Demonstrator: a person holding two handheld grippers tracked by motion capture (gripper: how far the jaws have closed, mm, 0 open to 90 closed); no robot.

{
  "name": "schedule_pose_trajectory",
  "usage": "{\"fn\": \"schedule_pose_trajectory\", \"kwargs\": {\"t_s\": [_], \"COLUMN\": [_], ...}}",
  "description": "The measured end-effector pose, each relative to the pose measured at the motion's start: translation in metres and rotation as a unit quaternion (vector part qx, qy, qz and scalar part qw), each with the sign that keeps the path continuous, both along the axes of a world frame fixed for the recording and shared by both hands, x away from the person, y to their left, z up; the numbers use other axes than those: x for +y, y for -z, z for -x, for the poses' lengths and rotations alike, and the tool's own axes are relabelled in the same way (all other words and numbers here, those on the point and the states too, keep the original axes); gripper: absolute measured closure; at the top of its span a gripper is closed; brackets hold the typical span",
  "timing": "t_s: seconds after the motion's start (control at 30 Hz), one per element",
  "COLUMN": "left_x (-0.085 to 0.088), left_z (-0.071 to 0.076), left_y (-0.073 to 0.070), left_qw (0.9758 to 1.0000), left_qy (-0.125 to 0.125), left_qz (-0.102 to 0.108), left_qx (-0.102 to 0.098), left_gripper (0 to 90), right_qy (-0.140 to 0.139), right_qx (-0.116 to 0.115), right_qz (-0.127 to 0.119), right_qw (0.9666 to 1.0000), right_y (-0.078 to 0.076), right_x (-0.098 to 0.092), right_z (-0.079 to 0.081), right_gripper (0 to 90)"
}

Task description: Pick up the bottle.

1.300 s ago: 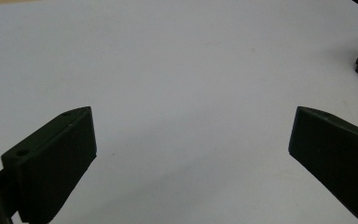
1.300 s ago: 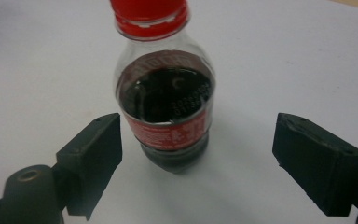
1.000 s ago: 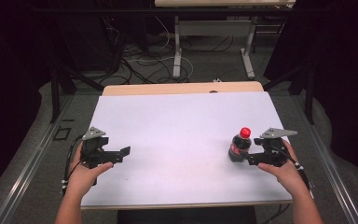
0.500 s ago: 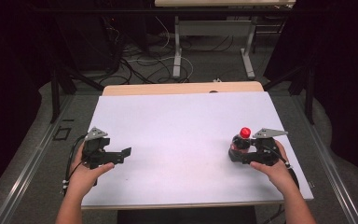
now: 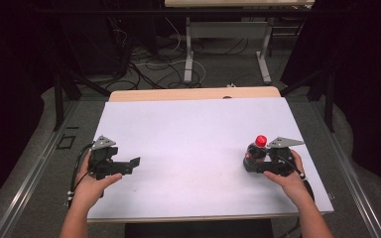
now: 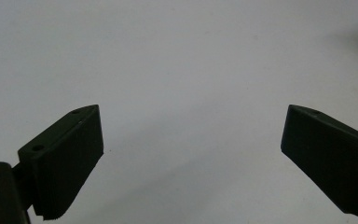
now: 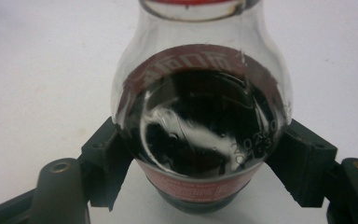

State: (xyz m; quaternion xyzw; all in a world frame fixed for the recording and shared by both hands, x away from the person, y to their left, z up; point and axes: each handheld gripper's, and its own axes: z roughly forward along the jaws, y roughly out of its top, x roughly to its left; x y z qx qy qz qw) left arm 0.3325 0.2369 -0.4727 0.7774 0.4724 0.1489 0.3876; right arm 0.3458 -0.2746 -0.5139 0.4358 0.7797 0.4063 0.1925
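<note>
One bottle (image 5: 256,153) with one red cap (image 5: 261,140); two grippers, left gripper (image 5: 129,165) and right gripper (image 5: 250,161); two hands; one white bench (image 5: 193,134)

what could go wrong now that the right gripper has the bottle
1. The right gripper grips the bottle on its round, glossy body near the label; its jaws have just been closing on it, and that smooth curve might let it slip or twist if lifted fast.
2. The bottle stands near the table's right edge, so a slip might send it off.
3. The left gripper is open and apart, so it offers no support.
</note>
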Motion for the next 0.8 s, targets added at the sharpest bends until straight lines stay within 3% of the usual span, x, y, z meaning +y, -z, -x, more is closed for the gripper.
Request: {"fn": "schedule_pose_trajectory", "kwargs": {"t_s": [0.03, 0.4, 0.8], "left_x": [-0.001, -0.002, -0.003], "left_z": [0.0, 0.0, -0.001], "left_y": [0.002, 0.003, 0.002], "left_qw": [0.9999, 0.9999, 0.9999], "left_qy": [-0.005, -0.009, -0.005], "left_qz": [0.0, 0.003, -0.009], "left_qx": [-0.011, -0.008, -0.013], "left_gripper": [5.8, 6.6, 7.2], "right_qy": [-0.001, 0.007, -0.01], "right_qx": [-0.005, -0.023, -0.028], "right_qz": [0.006, 0.011, 0.025], "right_qw": [1.0, 0.9997, 0.9992], "right_y": [0.0, 0.0, -0.008], "right_x": [0.001, 0.003, 0.014], "right_z": [0.0, 0.003, 0.005], "right_gripper": [28.4, 29.1, 29.2]}}
